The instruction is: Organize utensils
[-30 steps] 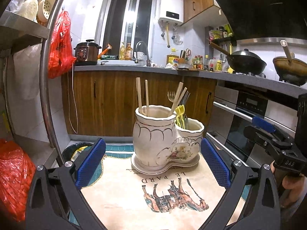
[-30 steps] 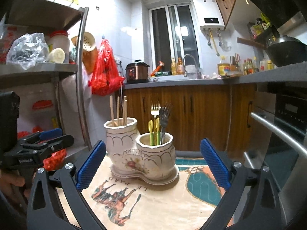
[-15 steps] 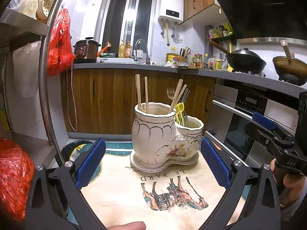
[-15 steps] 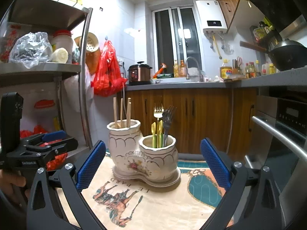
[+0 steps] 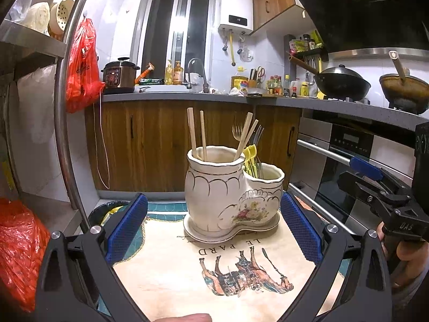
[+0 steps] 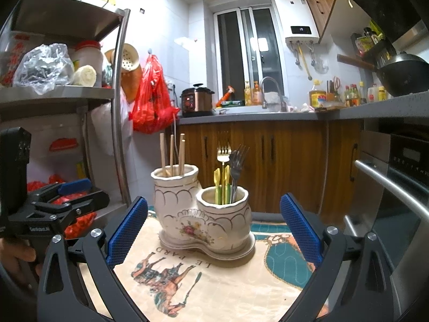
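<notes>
A white ceramic double utensil holder [image 5: 230,198] stands on a horse-print cloth [image 5: 228,271]; it also shows in the right wrist view [image 6: 198,214]. Its taller pot holds wooden chopsticks [image 6: 171,154]. Its lower pot holds metal forks [image 6: 230,158] and yellow-green plastic utensils [image 6: 221,185]. My left gripper [image 5: 214,228] is open and empty, just short of the holder. My right gripper [image 6: 213,230] is open and empty, also in front of it. Each gripper shows at the edge of the other's view.
A steel rack [image 6: 80,91] with bags and jars stands on the left. Red plastic bags [image 5: 80,67] hang from it. Wooden cabinets [image 6: 268,166] and a counter run behind. An oven [image 5: 348,166] with a bar handle is on the right.
Both grippers have drifted slightly; the holder sits a little higher in the right wrist view. Both stay open and empty. A fingertip has come into the bottom edge of the left wrist view.
</notes>
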The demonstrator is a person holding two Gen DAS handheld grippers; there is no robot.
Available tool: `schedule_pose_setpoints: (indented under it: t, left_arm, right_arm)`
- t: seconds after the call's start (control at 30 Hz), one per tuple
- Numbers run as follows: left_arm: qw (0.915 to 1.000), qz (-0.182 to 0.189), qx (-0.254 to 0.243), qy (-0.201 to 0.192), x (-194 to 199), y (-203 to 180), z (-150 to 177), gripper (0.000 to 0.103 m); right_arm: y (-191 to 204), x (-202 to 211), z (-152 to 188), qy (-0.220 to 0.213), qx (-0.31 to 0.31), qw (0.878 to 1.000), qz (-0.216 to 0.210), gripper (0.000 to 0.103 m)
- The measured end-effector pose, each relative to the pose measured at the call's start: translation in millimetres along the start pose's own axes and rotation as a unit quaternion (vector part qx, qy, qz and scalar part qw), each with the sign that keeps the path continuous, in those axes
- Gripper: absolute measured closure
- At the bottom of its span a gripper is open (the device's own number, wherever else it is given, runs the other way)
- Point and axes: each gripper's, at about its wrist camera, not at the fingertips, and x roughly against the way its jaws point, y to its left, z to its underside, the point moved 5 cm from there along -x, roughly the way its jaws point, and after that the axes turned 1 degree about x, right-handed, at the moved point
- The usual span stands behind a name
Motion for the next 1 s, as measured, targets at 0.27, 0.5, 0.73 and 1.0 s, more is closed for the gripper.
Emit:
schedule_pose_setpoints:
  t: [0.27,0.5,0.73,1.0]
  left_arm:
    - [1.0000,0.005,-0.003,0.002,-1.1,0.2,0.3,0.005]
    - [1.0000,0.003,-0.005,0.003,-1.5,0.1,0.7,0.005]
    - [1.0000,0.003,-0.005,0.004,-2.1,0.6,1.8,0.005]
    - [1.0000,0.003,-0.005,0.004,-2.2,0.3,1.9,0.005]
  right_arm:
    - [1.9,-0.3,0.3,0.001,0.001,1.000,-0.002,0.005]
    - [3.5,-0.4,0.2,0.001,0.002,1.000,-0.002,0.005]
    - [3.1,-0.6,0.3,0.001,0.003,1.000,-0.002,0.005]
    - [3.4,-0.6,0.5,0.001,0.003,1.000,-0.002,0.005]
